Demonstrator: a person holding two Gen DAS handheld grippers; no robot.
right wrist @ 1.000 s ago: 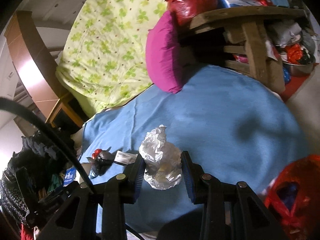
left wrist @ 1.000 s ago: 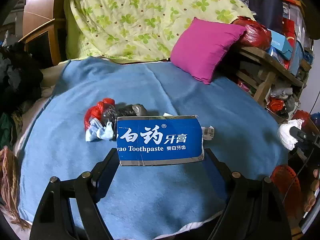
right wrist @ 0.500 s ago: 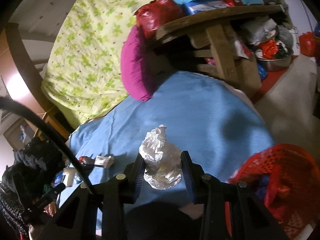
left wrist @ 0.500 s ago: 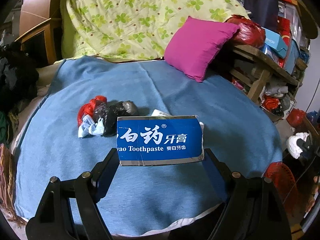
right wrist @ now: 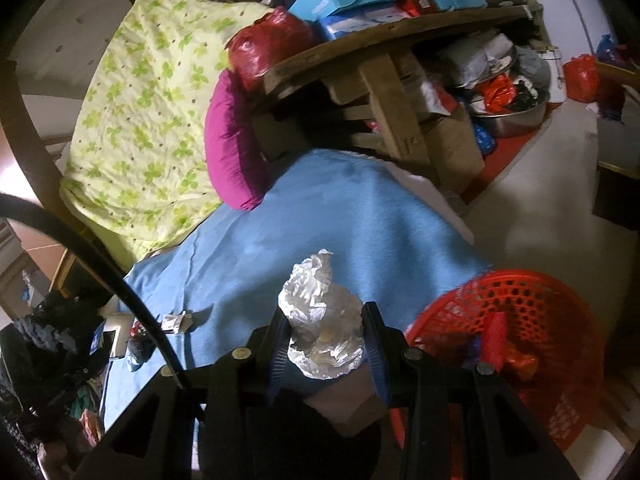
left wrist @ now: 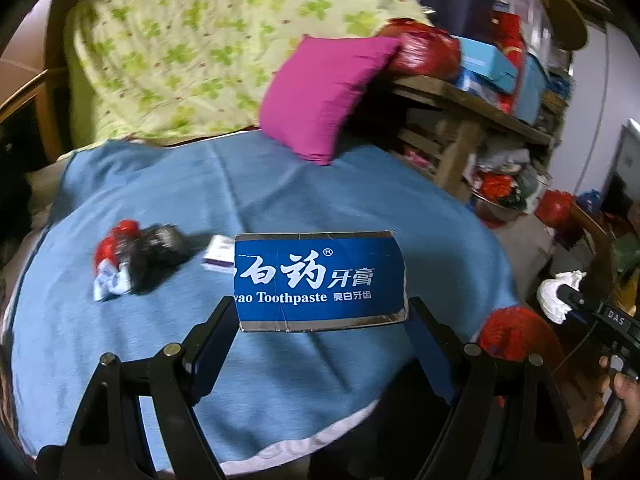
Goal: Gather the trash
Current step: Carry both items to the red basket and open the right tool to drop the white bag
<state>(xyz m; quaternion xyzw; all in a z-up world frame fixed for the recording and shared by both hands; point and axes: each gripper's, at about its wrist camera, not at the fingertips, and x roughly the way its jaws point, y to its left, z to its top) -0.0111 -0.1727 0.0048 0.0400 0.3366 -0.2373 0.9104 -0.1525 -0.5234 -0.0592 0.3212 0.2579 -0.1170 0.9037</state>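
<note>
A toothpaste box (left wrist: 320,280) is being clamped by the left gripper (left wrist: 320,312) over the blanket's edge (left wrist: 304,432) — crumpled foil (right wrist: 322,320) is being pinched by the right gripper (right wrist: 325,332) beside the red basket (right wrist: 520,300).

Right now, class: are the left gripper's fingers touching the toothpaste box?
Touching. The left wrist view shows the toothpaste box clamped endwise between the left gripper's fingers, lifted above the blue blanket.

Wrist views angled down, sharing blue blanket (left wrist: 320,184)
</note>
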